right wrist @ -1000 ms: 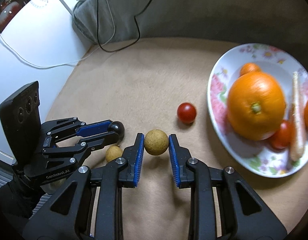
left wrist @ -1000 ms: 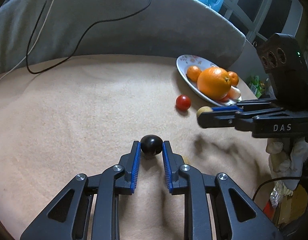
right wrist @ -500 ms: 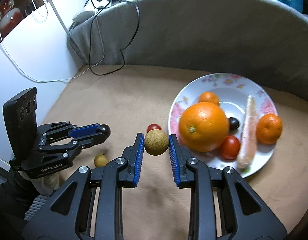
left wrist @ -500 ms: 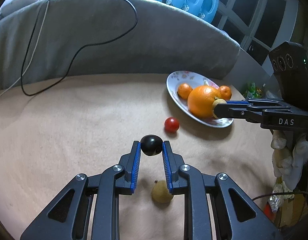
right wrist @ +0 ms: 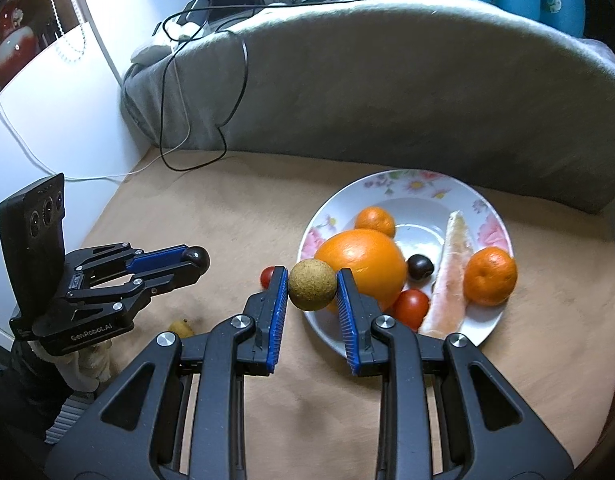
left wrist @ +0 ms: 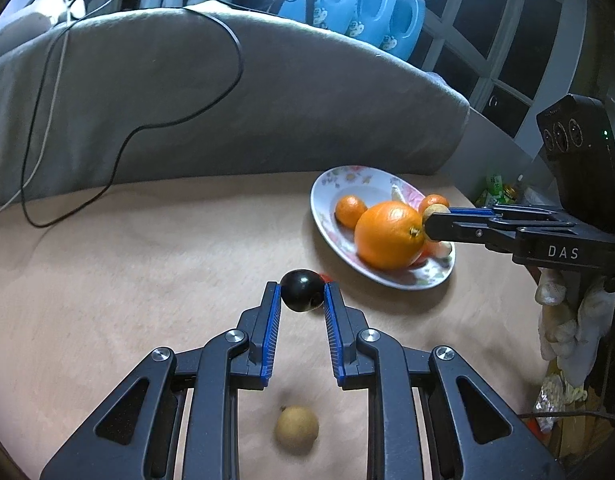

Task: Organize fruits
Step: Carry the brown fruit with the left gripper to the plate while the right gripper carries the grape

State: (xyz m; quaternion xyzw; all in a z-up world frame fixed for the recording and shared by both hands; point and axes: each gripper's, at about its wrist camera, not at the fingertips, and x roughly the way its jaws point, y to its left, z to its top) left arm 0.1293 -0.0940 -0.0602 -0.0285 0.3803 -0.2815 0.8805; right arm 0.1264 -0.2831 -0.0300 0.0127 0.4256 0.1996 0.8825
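My left gripper (left wrist: 302, 295) is shut on a small dark round fruit (left wrist: 301, 290), held above the beige cloth; it also shows at the left of the right wrist view as the left gripper (right wrist: 195, 259). My right gripper (right wrist: 312, 286) is shut on a tan round fruit (right wrist: 312, 290) at the near rim of the floral plate (right wrist: 411, 188). The plate holds a big orange (right wrist: 359, 266), two mandarins, a dark fruit (right wrist: 420, 267), a tomato (right wrist: 412, 307) and a pale carrot (right wrist: 447, 276). A loose tomato (right wrist: 267, 276) and a small tan fruit (left wrist: 296, 425) lie on the cloth.
A grey cushion (left wrist: 227, 112) rings the far side, with black and white cables (left wrist: 179, 120) draped over it. Blue detergent bottles (left wrist: 371, 0) stand behind by a window. The table edge drops off at the right, where a gloved hand (left wrist: 563, 320) holds the right gripper.
Both grippers have risen with their fruits and tilted up, so more of the cushion and bottles shows. The right gripper has moved from the bare cloth to the plate's near rim.
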